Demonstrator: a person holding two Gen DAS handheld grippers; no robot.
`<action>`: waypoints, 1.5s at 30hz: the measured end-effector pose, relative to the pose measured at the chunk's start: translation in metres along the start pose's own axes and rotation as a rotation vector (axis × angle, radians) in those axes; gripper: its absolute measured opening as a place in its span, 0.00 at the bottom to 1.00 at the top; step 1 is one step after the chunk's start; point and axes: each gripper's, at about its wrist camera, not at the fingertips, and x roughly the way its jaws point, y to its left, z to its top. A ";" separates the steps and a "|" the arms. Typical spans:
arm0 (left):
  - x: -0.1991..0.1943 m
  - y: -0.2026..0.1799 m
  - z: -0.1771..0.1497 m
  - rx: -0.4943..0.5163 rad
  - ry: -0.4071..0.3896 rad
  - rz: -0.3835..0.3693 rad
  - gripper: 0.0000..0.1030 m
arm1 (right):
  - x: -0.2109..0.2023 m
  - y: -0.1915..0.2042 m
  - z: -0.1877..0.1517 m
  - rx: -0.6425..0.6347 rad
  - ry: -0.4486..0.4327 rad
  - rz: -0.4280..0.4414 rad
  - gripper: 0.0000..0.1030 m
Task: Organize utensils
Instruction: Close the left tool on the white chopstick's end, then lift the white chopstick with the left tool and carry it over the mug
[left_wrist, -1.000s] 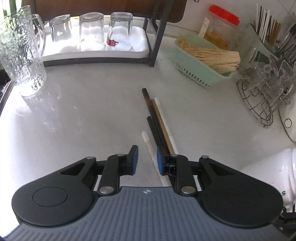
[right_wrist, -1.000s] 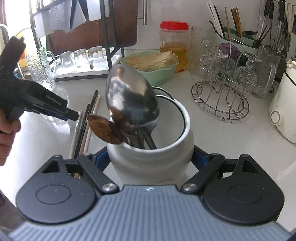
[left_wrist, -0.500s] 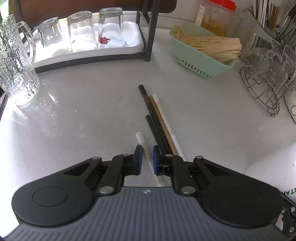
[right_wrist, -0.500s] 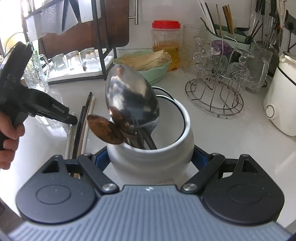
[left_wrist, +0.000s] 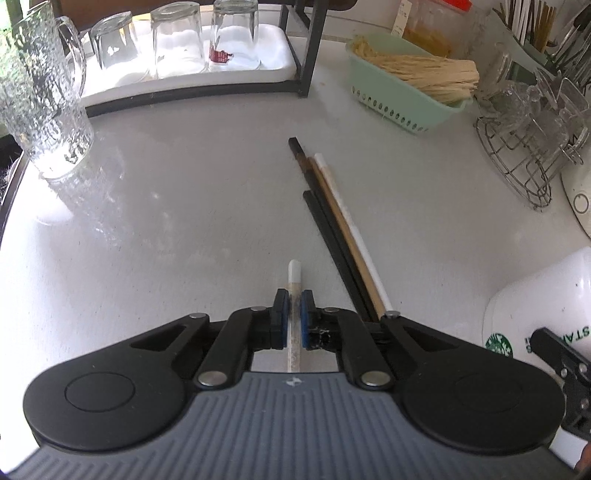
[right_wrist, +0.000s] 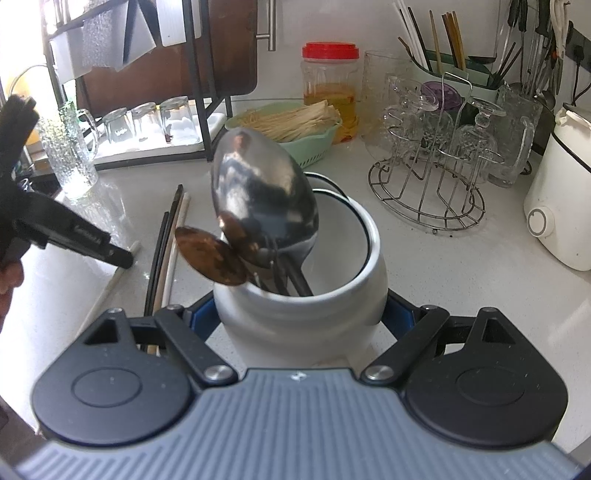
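Down at the near edge of the left wrist view, the left gripper (left_wrist: 292, 320) has just been closing, and its blue pads now sit against a pale chopstick (left_wrist: 294, 291) that runs straight between them, its white tip poking out on the far side. Just to the right lie the loose chopsticks (left_wrist: 334, 225) — two black, one tan, one white — side by side on the pale countertop (left_wrist: 177, 206), slanting away to the far left. Further off, a textured glass pitcher (left_wrist: 40, 92) stands at the far left, upturned glasses (left_wrist: 177, 37) rest on a white tray (left_wrist: 269, 70) under a black rack, and a green basket (left_wrist: 399, 99) of straw-coloured sticks sits at the far right beside a wire glass stand (left_wrist: 524, 155). A white mug (left_wrist: 535, 314) with a green logo shows at the near right. Over in the right wrist view, the right gripper (right_wrist: 299, 314) holds that white mug (right_wrist: 306, 317) by its sides, the jaws spread wide around it. Inside the mug stand a large steel spoon (right_wrist: 262, 199), a smaller copper-coloured spoon (right_wrist: 210, 256) and some dark handles, all leaning to the left. At the left, the left gripper (right_wrist: 123, 258) — held by a hand (right_wrist: 9, 277) — reaches down to the pale chopstick (right_wrist: 110, 284), with the loose chopsticks (right_wrist: 168, 240) between it and the mug. A red-lidded jar (right_wrist: 330, 85) stands at the far side.
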 end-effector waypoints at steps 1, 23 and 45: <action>0.000 0.001 0.000 -0.001 0.004 -0.004 0.07 | 0.000 0.000 0.000 -0.001 0.001 0.000 0.88; 0.007 -0.013 0.016 0.124 0.057 0.054 0.24 | -0.001 0.009 0.000 -0.001 0.018 -0.004 0.88; -0.039 -0.032 0.030 0.173 -0.034 0.034 0.07 | 0.001 0.008 -0.001 -0.009 0.001 0.007 0.88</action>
